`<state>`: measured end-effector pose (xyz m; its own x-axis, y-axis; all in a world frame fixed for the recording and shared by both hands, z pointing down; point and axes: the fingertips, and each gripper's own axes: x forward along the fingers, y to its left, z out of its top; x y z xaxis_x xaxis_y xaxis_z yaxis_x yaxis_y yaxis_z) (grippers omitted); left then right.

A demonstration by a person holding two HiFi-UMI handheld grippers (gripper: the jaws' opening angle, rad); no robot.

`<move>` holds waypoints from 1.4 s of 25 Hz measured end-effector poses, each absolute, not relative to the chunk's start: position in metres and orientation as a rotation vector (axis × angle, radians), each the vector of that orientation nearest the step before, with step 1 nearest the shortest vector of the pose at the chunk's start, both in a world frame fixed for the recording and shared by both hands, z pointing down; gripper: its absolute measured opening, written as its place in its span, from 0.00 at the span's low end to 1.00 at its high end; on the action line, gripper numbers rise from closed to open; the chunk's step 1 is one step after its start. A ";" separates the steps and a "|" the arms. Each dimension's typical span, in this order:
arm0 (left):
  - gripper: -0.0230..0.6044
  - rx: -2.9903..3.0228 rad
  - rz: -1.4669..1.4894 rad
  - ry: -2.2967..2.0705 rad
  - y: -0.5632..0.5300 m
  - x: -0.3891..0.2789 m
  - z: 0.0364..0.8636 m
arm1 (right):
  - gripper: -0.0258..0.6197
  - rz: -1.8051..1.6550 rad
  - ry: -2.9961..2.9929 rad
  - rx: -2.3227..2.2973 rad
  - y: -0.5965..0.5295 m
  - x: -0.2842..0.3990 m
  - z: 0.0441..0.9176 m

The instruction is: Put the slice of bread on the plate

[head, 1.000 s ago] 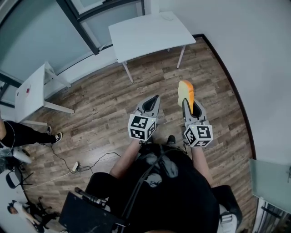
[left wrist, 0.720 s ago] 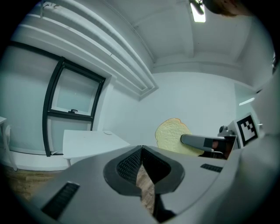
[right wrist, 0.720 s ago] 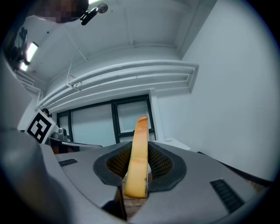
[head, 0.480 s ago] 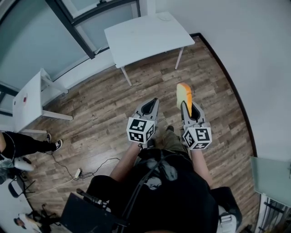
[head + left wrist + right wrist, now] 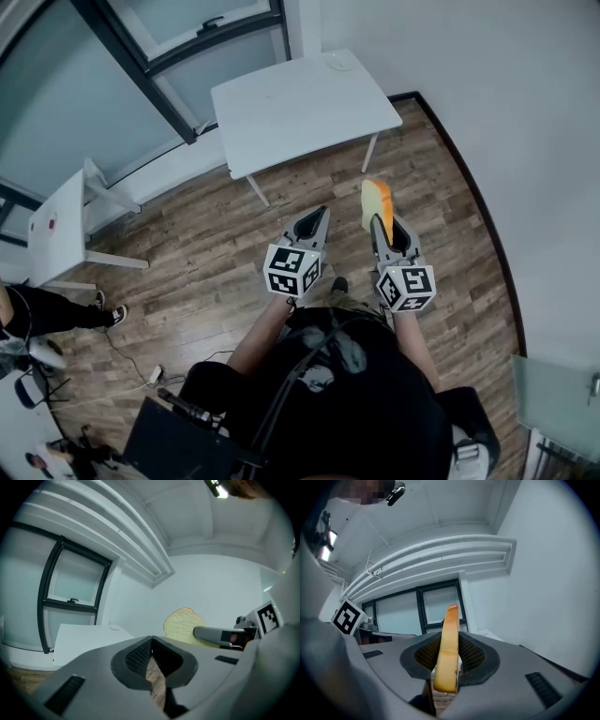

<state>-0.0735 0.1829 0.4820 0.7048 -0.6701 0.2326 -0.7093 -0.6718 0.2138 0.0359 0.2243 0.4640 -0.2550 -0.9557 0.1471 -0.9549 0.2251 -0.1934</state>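
Observation:
A slice of bread point(image 5: 376, 203) with an orange crust stands on edge between the jaws of my right gripper point(image 5: 380, 225), which is shut on it. In the right gripper view the bread point(image 5: 449, 644) rises between the two pads. My left gripper point(image 5: 314, 217) hovers beside it at the same height, shut with nothing in it point(image 5: 151, 641). From the left gripper view the bread's pale face point(image 5: 180, 624) shows at the right. A small white plate point(image 5: 339, 63) lies on the far right corner of a white table point(image 5: 281, 112) ahead of both grippers.
Wooden floor point(image 5: 206, 234) lies under the grippers. A white wall point(image 5: 487, 112) runs along the right. A second white table point(image 5: 56, 225) stands at the left, below dark-framed windows point(image 5: 141, 66). A seated person's legs point(image 5: 47, 305) and cables point(image 5: 141, 342) lie at the lower left.
The white table with the plate has come closer as the person carrying both grippers walked toward it. The bread stays clamped in the right gripper; the left stays shut.

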 end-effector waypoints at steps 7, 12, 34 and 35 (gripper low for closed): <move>0.05 2.618 0.252 -1.123 0.125 -0.029 0.490 | 0.19 -0.450 2.528 -1.828 0.163 0.069 0.476; 0.05 2.594 0.274 -1.132 0.082 -0.027 0.496 | 0.19 -0.496 2.531 -1.824 0.119 0.073 0.486; 0.05 2.582 0.332 -0.976 -0.185 -0.024 0.527 | 0.19 -0.529 2.467 -1.990 -0.142 0.082 0.510; 0.05 2.574 0.336 -0.985 -0.197 -0.022 0.530 | 0.19 -0.536 2.476 -1.982 -0.157 0.085 0.513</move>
